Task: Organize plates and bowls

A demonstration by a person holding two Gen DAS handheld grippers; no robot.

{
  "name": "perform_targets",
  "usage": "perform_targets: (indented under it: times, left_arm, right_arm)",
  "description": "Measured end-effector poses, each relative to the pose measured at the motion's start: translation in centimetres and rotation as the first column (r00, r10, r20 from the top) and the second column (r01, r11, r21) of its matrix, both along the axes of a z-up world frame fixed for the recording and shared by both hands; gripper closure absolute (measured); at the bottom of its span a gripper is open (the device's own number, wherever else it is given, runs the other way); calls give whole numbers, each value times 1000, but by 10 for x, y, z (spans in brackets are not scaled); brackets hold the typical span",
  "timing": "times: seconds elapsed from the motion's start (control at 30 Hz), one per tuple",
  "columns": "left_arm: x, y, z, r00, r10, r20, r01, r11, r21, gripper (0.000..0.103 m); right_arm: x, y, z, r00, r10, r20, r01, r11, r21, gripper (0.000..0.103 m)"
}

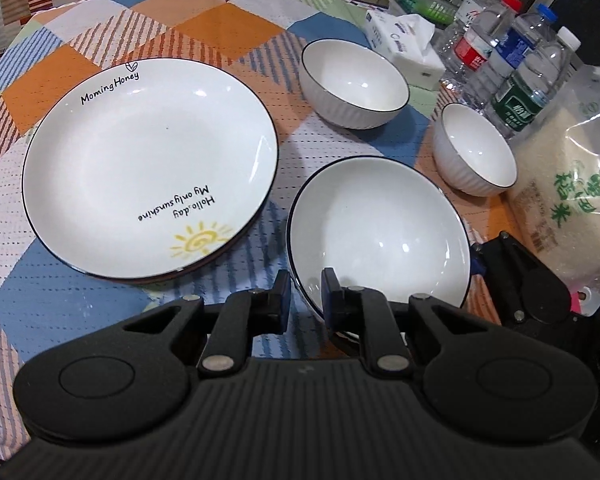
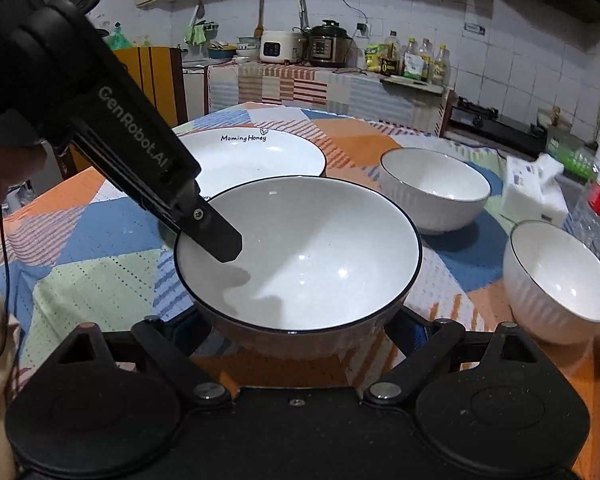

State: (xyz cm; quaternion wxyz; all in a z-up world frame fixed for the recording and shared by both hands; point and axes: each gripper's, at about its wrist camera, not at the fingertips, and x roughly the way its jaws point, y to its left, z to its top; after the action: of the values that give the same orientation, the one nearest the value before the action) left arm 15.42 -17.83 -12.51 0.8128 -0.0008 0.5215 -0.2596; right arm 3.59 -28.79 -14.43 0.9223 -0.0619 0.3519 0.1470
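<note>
A large white plate [image 1: 148,168] printed "Morning Honey" lies at the left of the table; it also shows in the right wrist view [image 2: 260,156]. A wide shallow white bowl [image 1: 384,232] sits right of it. My left gripper [image 1: 306,300] straddles this bowl's near rim, one finger inside, one outside, jaws narrow; one finger shows inside the bowl [image 2: 300,248] in the right wrist view. My right gripper's [image 2: 296,332] fingertips are hidden under the bowl, its jaws spread wide around the base. Two ribbed bowls stand behind: one far [image 1: 354,84] [image 2: 434,188], one right [image 1: 474,150] [image 2: 560,280].
Water bottles [image 1: 512,64], a tissue pack [image 1: 406,44] and a bag of rice [image 1: 568,200] crowd the table's right side. The table wears a patchwork cloth [image 1: 100,24]. A kitchen counter with cookers [image 2: 324,46] stands behind.
</note>
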Motion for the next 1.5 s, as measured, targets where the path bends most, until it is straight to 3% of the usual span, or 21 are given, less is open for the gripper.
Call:
perform_targets:
  times: [0.27, 0.5, 0.67, 0.87, 1.03, 1.17, 1.5]
  left_arm:
    - [3, -7, -19, 1000, -6, 2, 6, 999, 31, 89]
    - [3, -7, -18, 1000, -15, 0, 15, 1000, 21, 86]
    - [0, -4, -9, 1000, -27, 4, 27, 999, 23, 80]
    - [-3, 1, 22, 996, -50, 76, 47, 998, 34, 74]
    - [11, -2, 46, 994, -22, 105, 22, 1000, -2, 69]
    - [17, -18, 52, 995, -26, 97, 29, 999, -30, 66]
    - [28, -97, 42, 986, -112, 121, 120, 991, -59, 56]
  right_arm:
    - [10, 2, -16, 999, 15, -29, -16, 999, -30, 8]
    - [10, -5, -18, 998, -14, -55, 14, 1000, 12, 8]
    - [2, -11, -12, 992, -68, -103, 68, 998, 3, 8]
    - [-28, -40, 12, 981, -166, -98, 171, 984, 45, 8]
    - [-42, -71, 31, 934, -356, -29, 357, 928, 108, 8]
    - [-37, -84, 35, 888, -460, 27, 455, 885, 98, 8]
    - [1, -95, 11, 779, -627, -6, 625, 775, 91, 8]
